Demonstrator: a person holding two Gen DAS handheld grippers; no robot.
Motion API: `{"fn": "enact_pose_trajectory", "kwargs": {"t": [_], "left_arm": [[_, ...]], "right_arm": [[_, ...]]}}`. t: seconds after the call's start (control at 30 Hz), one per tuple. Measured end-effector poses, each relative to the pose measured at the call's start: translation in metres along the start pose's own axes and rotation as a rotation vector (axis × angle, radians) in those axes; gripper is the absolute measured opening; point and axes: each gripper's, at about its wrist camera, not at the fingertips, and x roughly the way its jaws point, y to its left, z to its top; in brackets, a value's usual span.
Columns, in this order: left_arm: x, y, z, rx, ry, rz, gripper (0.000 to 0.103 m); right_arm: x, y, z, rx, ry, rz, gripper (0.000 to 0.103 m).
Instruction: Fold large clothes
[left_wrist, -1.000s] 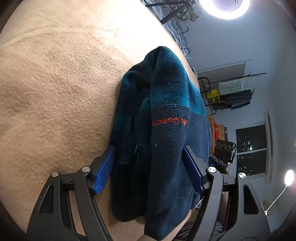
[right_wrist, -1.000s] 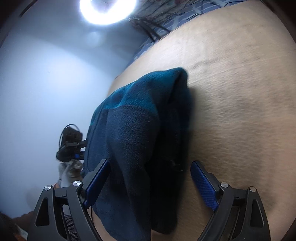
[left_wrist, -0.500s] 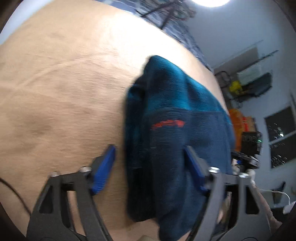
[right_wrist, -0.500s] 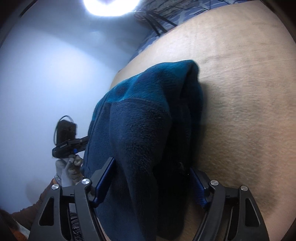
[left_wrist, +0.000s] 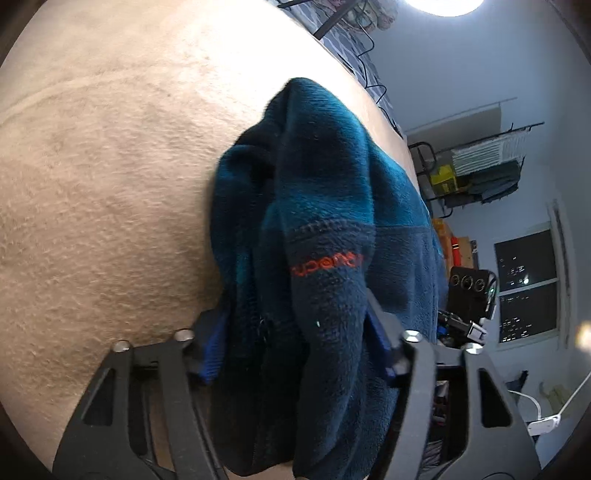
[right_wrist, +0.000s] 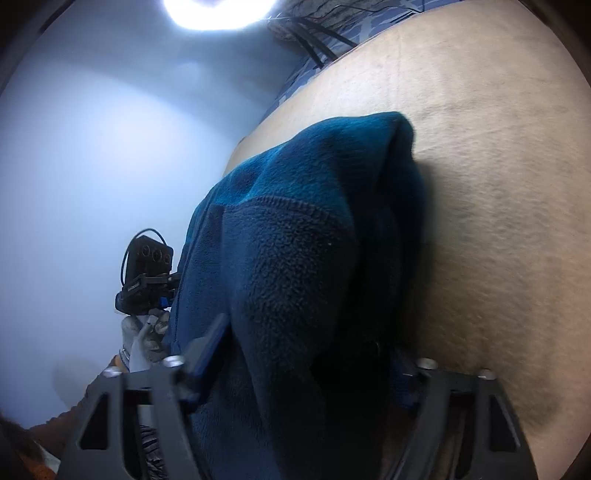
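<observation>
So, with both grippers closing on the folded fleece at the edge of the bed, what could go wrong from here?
1. The left gripper and the right gripper are closing on thick bunches of the fleece jacket. They may catch only the outer layers, so the fold could fall open when lifted.
2. Part of the jacket hangs over the edge of the beige blanket. It may slide off.
3. The grippers stand close together, so they could bump.

Fleece jacket (left_wrist: 325, 229): thick matt pile cloth, teal over navy, with stitched seams and orange lettering. Surface (left_wrist: 110, 192): beige nubbly matt cloth cover. Left gripper (left_wrist: 295, 343): matt black plastic frame, bright metal screws, blue ribbed pads.
</observation>
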Motion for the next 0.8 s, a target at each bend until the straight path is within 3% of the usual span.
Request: {"fn": "enact_pose_trajectory", "kwargs": {"t": [0.1,0.33,0.5,0.8], "left_arm": [[-0.006,-0.014,-0.007,0.055,-0.026,0.054,0.044],[-0.017,-0.046,-0.019,0.144,-0.087,0.150,0.036],[-0.015,-0.067,-0.026,0.176,-0.078,0.157,0.036],[0.015,-0.125,-0.016,0.257,-0.071,0.125,0.035]], "right_arm": [[-0.004,0.010,-0.004,-0.027,-0.010,-0.046,0.050],[-0.016,0.055,-0.008,-0.169,-0.037,-0.219,0.039],[-0.031,0.073,-0.012,-0.227,-0.061,-0.279,0.037],[-0.077,0.062,-0.016,-0.227,-0.134,-0.312,0.037]]}}
